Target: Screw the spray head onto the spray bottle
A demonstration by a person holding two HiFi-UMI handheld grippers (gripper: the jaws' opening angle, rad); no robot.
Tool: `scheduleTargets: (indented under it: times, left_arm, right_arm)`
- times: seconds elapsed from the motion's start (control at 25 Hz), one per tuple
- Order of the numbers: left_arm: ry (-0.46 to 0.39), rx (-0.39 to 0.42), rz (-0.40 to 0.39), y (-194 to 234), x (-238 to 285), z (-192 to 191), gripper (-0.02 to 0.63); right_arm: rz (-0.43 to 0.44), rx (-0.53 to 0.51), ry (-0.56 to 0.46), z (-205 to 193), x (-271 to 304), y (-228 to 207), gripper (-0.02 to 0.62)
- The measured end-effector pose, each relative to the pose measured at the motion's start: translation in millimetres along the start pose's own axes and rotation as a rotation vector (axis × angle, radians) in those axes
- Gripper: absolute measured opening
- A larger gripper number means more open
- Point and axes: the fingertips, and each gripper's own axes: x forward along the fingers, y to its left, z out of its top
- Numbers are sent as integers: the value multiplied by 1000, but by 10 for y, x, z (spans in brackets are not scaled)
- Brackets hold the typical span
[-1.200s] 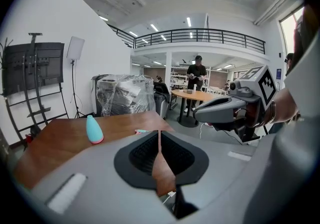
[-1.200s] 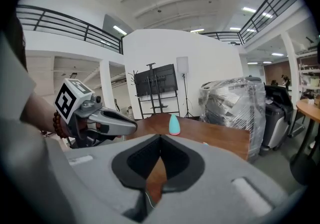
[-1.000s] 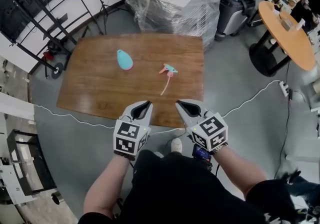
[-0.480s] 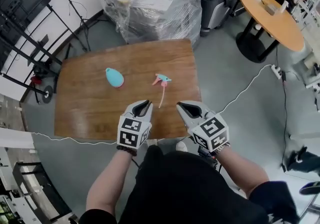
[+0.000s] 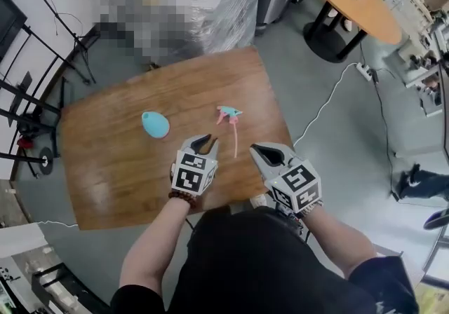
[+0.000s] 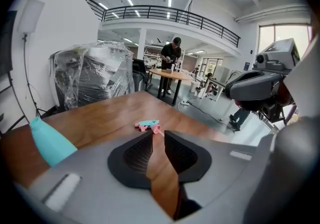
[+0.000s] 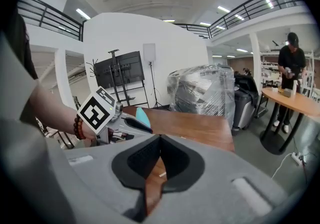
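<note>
While apart (on table (image 5: 105, 165)): bottle (image 5: 155, 124), head (image 5: 229, 113)

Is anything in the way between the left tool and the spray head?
Nothing visible does. Only bare table lies between the left tool and the spray head; the bottle lies off to the left. The tool's jaws have just been opening, nothing between them.

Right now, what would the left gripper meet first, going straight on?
Probably the spray head on the table, just beyond the left gripper, whose jaws have just been opening with nothing between them; depth is unclear.
</note>
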Motion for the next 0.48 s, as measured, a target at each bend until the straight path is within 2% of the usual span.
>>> scheduleTargets:
  times: [0.2,0.48]
  left_arm:
    - [47,25,-71,127,236,-96,86]
    - [107,39,-66,229,606,-245,98]
  right_arm:
    - [-73,44,36,-71,67,88,-9]
    - [-140,78,68,-159,-9,27,-9]
